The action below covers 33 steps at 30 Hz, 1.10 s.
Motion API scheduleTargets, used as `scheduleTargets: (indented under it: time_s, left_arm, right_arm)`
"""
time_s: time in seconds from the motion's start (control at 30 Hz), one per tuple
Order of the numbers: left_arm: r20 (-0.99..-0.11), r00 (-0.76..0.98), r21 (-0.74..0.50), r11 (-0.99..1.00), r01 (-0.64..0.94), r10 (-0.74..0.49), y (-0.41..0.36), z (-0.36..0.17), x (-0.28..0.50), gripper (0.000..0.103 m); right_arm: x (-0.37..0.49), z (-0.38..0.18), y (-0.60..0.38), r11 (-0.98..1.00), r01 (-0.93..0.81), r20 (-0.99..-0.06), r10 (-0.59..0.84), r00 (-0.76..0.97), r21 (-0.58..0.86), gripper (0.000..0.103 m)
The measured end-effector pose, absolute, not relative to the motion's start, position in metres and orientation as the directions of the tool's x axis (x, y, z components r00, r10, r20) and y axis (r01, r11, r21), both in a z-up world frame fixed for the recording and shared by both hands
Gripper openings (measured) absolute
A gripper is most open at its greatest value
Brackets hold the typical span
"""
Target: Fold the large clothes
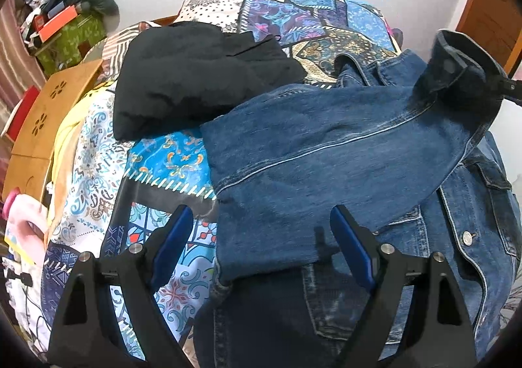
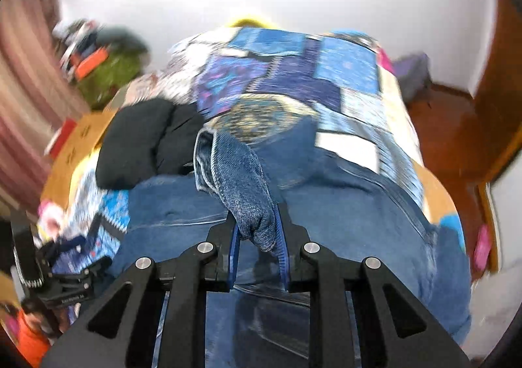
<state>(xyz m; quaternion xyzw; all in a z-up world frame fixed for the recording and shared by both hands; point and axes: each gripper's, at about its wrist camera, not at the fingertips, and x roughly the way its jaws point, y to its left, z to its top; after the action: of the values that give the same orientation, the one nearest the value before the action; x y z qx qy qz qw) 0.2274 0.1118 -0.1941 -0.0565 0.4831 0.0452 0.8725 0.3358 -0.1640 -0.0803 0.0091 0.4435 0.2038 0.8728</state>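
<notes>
Pinching the denim jacket's (image 1: pixel 326 156) stiff cuff (image 2: pixel 251 205), my right gripper (image 2: pixel 257 237) lifts; left gripper (image 1: pixel 261 237) hovers, jaws spread.

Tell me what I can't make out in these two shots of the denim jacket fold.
- Denim jacket: its lower part is cut off by the left wrist view's bottom edge and the open left tongs.
- Right tongs: shut on the sleeve cuff, hiding its tip.
- Black garment and patchwork bedspread: motion-blurred in the right wrist view.
</notes>
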Motion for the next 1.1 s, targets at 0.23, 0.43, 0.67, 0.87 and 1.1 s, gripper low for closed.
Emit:
scheduleTargets:
  time_s: [0.23,0.43,0.67,0.87,1.1]
  left_arm:
    - [-0.854,0.520,-0.023,0.994,-0.103,0.035,0.101,-0.194,0.229,0.086]
    - [-0.861,0.506,0.014,0.996,-0.088,0.057,0.104,-0.196,0.225,0.086]
    - [-0.887,0.457,0.036,0.996,-0.079,0.069,0.127,-0.204,0.210,0.086]
    - [-0.921,0.388,0.028,0.998,-0.057,0.047,0.142,-0.223,0.198,0.086]
    - [-0.939,0.343,-0.010,0.997,-0.073,0.015,0.143,-0.250,0.205,0.086]
  right_arm:
    - [0.343,-0.115,-0.229,0.949,-0.117,-0.806,0.310,0.504,0.293,0.020]
    - [0.341,-0.128,-0.245,0.925,-0.064,-0.827,0.365,0.427,0.375,0.058]
    - [0.347,-0.148,-0.233,0.915,-0.078,-0.833,0.394,0.388,0.396,0.067]
    - [0.359,-0.158,-0.232,0.915,-0.011,-0.834,0.372,0.407,0.403,0.067]
    - [0.358,-0.160,-0.243,0.941,0.025,-0.861,0.298,0.412,0.338,0.067]
